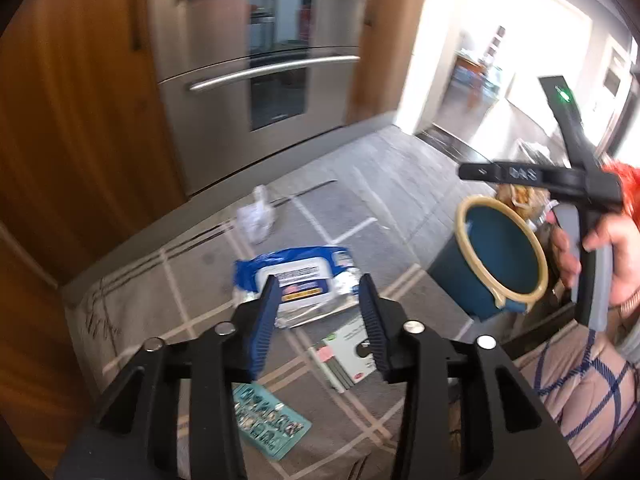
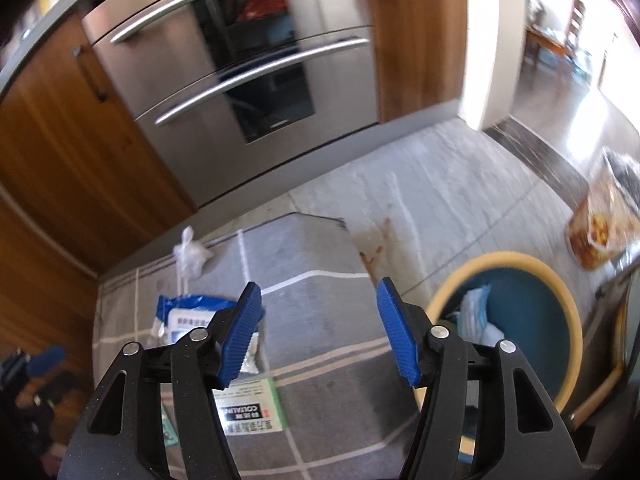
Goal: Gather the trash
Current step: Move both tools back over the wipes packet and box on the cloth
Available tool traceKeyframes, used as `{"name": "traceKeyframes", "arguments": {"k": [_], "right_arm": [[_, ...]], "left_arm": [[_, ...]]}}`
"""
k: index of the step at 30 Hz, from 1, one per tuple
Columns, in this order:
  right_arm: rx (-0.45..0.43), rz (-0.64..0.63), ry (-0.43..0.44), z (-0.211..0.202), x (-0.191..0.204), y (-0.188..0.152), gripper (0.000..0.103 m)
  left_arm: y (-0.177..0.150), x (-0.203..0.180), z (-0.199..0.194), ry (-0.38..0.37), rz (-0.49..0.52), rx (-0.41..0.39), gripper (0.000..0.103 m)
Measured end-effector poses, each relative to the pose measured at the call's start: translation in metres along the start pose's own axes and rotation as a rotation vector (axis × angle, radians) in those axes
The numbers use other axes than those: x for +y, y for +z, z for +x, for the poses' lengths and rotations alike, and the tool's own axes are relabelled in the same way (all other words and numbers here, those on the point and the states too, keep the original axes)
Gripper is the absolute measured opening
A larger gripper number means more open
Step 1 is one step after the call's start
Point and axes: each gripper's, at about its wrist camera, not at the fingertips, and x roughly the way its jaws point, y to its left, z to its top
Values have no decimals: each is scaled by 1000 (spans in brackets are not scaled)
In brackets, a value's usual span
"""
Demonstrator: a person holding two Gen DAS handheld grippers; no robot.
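My left gripper (image 1: 319,286) is open with nothing between its blue pads, hovering over a blue and white wipes pack (image 1: 304,272) on the rug. Around it lie a crumpled white tissue (image 1: 256,218), a white and green box (image 1: 346,350) and a teal blister pack (image 1: 268,424). A blue bin with a cream rim (image 1: 504,248) stands to the right. My right gripper (image 2: 319,292) is open and empty above the rug, left of the bin (image 2: 532,320), which holds a blue and white wrapper (image 2: 476,316). The wipes pack (image 2: 188,316), tissue (image 2: 190,256) and box (image 2: 248,404) lie to its left.
A steel oven (image 1: 260,60) set in wooden cabinets (image 1: 72,120) closes off the far side. A printed snack bag (image 2: 600,232) sits right of the bin. A hand (image 1: 608,248) holds the other tool beside a checked trouser leg (image 1: 580,392). A doorway opens at the right.
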Motion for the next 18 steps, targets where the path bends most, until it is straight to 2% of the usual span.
{"name": "traceKeyframes", "arguments": {"k": [2,4,6,8,11,18], "right_arm": [[-6,-53,8,1,11,-2,65],[2,-102,27,5,21,-5,72],[9,-155,27,8,31,-10,73],[21,-210,22,13,40,-15,74],[57,-261,17,23,48,-21,75],[165,-281,48,44,63,-40,77]], "left_arm": [[-5,12,2,9,-34,7,42],[-11,21,8,6,-59,25,47],[-17,31,14,-8,-92,55,53],[-25,43,27,-20,-147,111,53],[-31,55,38,15,-174,151,56],[-35,69,32,75,-174,125,78]]}}
